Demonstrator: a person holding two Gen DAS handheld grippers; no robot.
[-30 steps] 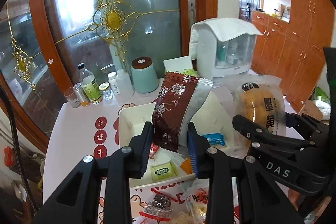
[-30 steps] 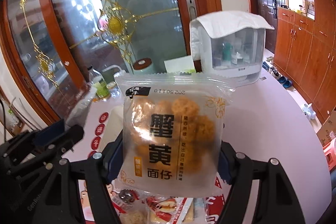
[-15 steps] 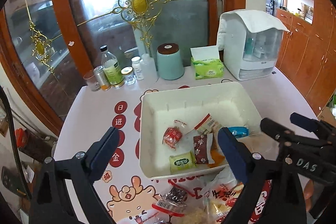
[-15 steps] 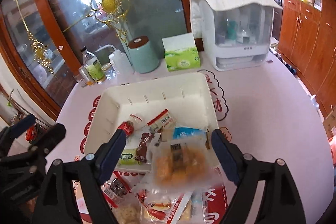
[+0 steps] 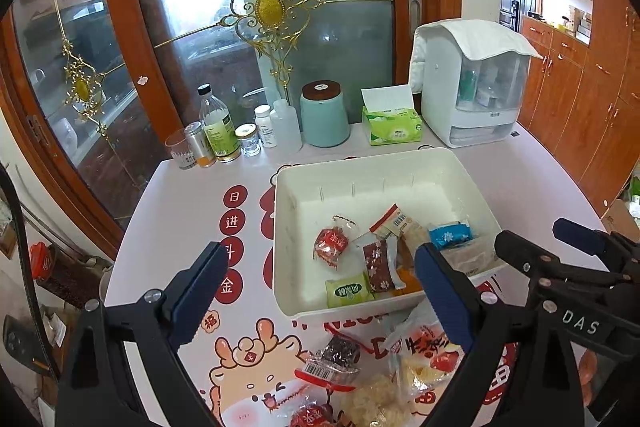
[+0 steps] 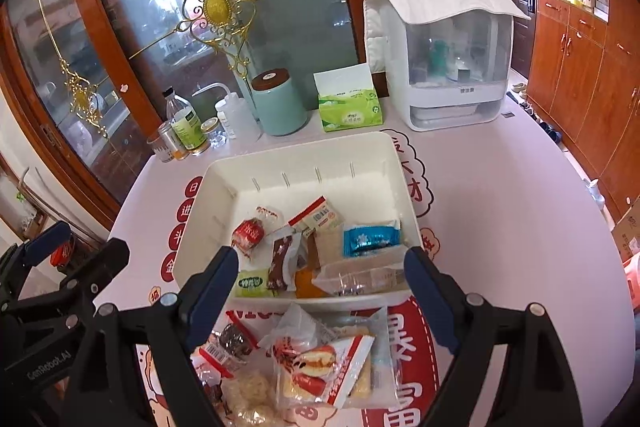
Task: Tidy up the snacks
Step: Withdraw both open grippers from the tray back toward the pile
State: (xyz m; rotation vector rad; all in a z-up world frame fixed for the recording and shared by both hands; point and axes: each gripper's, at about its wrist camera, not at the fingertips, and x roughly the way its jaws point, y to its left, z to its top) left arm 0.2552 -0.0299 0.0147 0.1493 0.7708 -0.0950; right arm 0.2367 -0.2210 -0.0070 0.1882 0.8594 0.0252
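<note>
A white bin point(image 5: 288, 187) point(image 6: 396, 163) sits mid-table with several small snack packets inside. The brown snowflake packet point(image 5: 378, 263) point(image 6: 280, 259) lies among them. The clear bag of fried noodle balls point(image 6: 360, 277) point(image 5: 468, 255) rests in the bin's near right corner. My left gripper point(image 5: 320, 259) hovers open over the bin's near left part, nothing between its fingers. My right gripper point(image 6: 322, 259) hangs open above the bin's near edge, also empty. More loose snacks point(image 6: 320, 367) point(image 5: 424, 351) lie on the tablecloth in front of the bin. Each gripper shows at the edge of the other's view.
Behind the bin stand several bottles and jars point(image 5: 218, 131), a teal canister point(image 5: 324, 115), a green tissue box point(image 5: 392, 127) and a white cosmetics case point(image 5: 472, 83). A glass door is behind the table, wooden cabinets point(image 5: 592, 99) to the right. The table drops off at left and right.
A second ago the left gripper was shut on the brown packet and the right on the noodle bag. Both jaws opened, both packets dropped into the bin, and both views tipped down.
</note>
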